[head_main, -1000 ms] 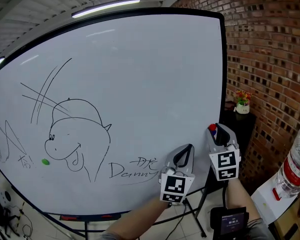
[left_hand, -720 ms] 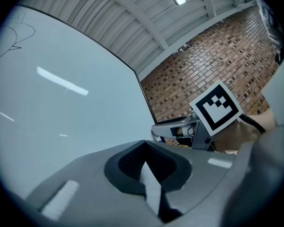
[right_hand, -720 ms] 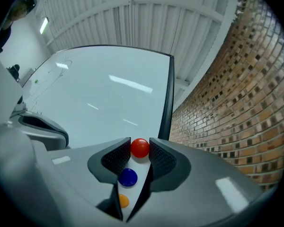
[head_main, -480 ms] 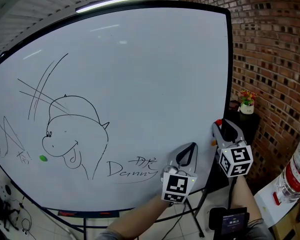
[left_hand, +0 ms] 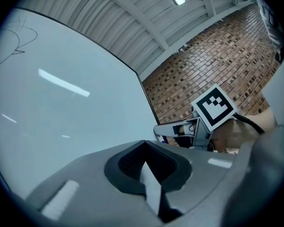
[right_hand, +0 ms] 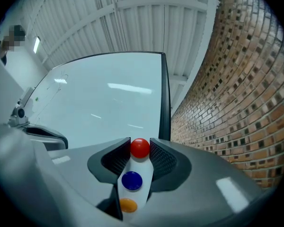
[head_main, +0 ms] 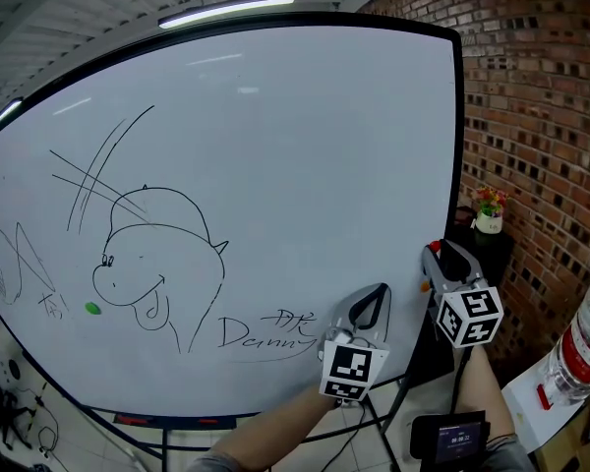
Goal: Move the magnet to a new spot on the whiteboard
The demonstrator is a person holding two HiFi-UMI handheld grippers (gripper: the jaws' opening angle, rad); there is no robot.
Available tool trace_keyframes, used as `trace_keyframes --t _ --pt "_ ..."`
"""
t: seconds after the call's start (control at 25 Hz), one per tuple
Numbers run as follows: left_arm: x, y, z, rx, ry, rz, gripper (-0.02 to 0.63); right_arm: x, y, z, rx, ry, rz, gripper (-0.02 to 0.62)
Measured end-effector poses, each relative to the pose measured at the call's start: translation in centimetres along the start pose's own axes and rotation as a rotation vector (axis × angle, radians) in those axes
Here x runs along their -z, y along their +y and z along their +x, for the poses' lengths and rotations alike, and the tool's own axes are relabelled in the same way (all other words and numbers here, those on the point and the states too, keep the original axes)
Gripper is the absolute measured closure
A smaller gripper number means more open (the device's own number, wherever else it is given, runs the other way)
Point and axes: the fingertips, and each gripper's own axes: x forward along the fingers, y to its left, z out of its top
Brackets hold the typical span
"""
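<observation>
My right gripper (right_hand: 140, 151) is shut on a round red magnet (right_hand: 140, 147), which sits between its dark pads. In the head view this gripper (head_main: 436, 254) is at the lower right edge of the whiteboard (head_main: 275, 165), with the red magnet (head_main: 434, 247) at its tip. A blue disc (right_hand: 131, 180) and an orange disc (right_hand: 128, 205) show in the gap below the red one. My left gripper (head_main: 369, 301) hangs shut and empty in front of the board's lower part, left of the right gripper. A small green magnet (head_main: 91, 309) sticks to the board at the far left.
Marker drawings (head_main: 147, 264) and a signature (head_main: 265, 330) cover the board's lower left. A brick wall (head_main: 541, 126) stands to the right. A dark stand with a small flower pot (head_main: 489, 209) is behind the right gripper. A water bottle (head_main: 582, 347) is at the lower right.
The right gripper has rolled, so its marker cube now sits tilted, and it lies slightly lower and closer to the board's right edge. The red magnet stays in its jaws. The left gripper has kept still.
</observation>
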Motion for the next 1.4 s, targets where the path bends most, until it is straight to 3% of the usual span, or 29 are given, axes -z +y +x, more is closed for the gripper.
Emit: trace_keyframes --t 0.32,0.56,0.88,1.4 --pt "-0.5 0.8 -0.5 -0.015 -0.003 -0.007 0.607 -1.0 0.4 -0.7 0.027 -0.006 -0.054 0.443" --pt "-1.5 2.3 -1.9 -0.035 -0.019 -0.019 0.607 -2.5 4.2 -1.7 0.001 -0.025 -0.136 0.47" --pt "-2.3 5.7 -6.6 -0.1 -0.009 -0.036 0.607 -2.5 13.0 -2.5 -0.108 -0.031 -0.127 0.589" --pt "-3.9 16.2 -19.6 -0.269 0.02 0.002 0.607 -5.0 30.9 -0.8 -0.314 -0.062 -0.104 0.589"
